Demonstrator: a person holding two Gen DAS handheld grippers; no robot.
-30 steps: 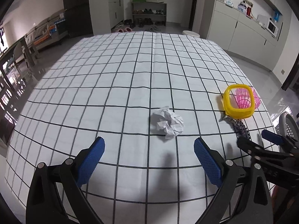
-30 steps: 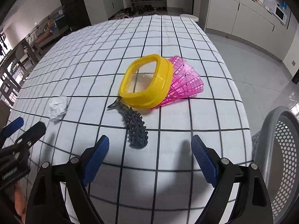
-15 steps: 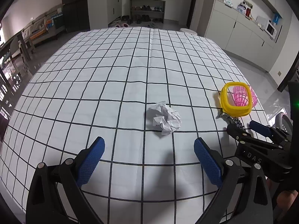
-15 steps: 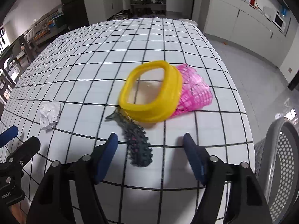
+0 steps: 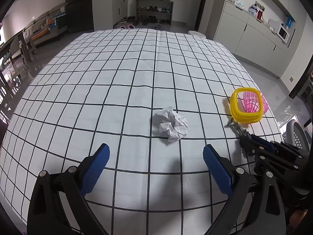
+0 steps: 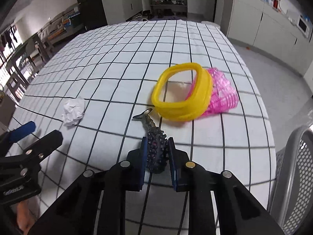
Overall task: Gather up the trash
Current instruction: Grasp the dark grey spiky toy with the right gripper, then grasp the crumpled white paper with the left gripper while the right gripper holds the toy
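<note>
My right claw (image 6: 156, 146) clamps the knobbly dark toy (image 6: 154, 146); the left claw (image 5: 154, 162) gapes, crumpled paper (image 5: 173, 124) just ahead. Nothing collected yet; the grey basket (image 6: 293, 168) waits rightward.

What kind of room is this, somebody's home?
Most likely a home's open dining and living area: a sofa at the left, a shoe rack by the far wall, and a microwave on the cabinets.
</note>
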